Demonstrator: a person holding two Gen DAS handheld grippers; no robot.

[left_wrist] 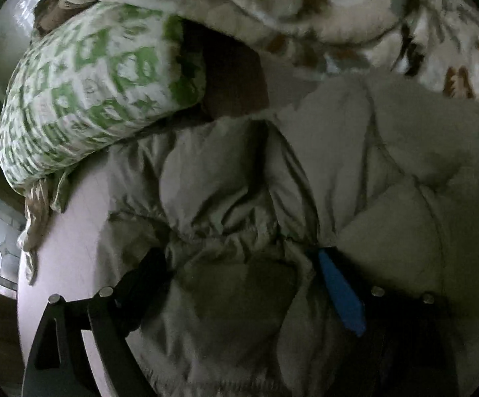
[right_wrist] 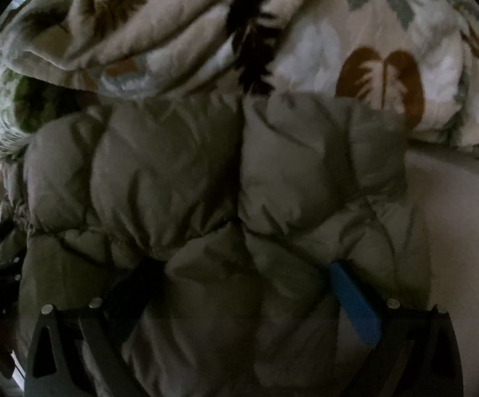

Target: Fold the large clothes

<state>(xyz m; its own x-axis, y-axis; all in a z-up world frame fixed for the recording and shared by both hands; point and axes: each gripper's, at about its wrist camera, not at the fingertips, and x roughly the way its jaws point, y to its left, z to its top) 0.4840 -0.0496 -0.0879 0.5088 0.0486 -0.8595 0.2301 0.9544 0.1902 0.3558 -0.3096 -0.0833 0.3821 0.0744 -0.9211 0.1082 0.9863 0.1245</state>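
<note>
A puffy grey-beige quilted down jacket (left_wrist: 239,198) lies crumpled on a pale lilac bed sheet (left_wrist: 73,231), filling the middle and lower part of both wrist views. In the left wrist view the left gripper (left_wrist: 239,264) points steeply down over the jacket, its black finger at 7 o'clock and its blue-padded finger (left_wrist: 338,291) at 5 o'clock spread wide, with a bulging fold of the jacket between them; the pads do not visibly press on it. Bare sheet shows along the jacket's edge from 7 to 9 o'clock, the only open strip on that side. At 10 o'clock a green-and-white patterned pillow (left_wrist: 83,99) overhangs the jacket's upper corner, and a cream duvet printed with brown and grey leaves (left_wrist: 338,16) crowds the far edge from 12 to 2 o'clock. In the right wrist view the right gripper (right_wrist: 242,284) also stands over the jacket, its fingers apart with padded fabric swelling between the dark finger at 7 o'clock and the blue pad (right_wrist: 355,307) at 5 o'clock; whether they pinch it cannot be told. Free sheet lies at 3 to 4 o'clock, past the jacket's right edge. The duvet closes off 10 to 2 o'clock, touching the jacket's top edge.
</note>
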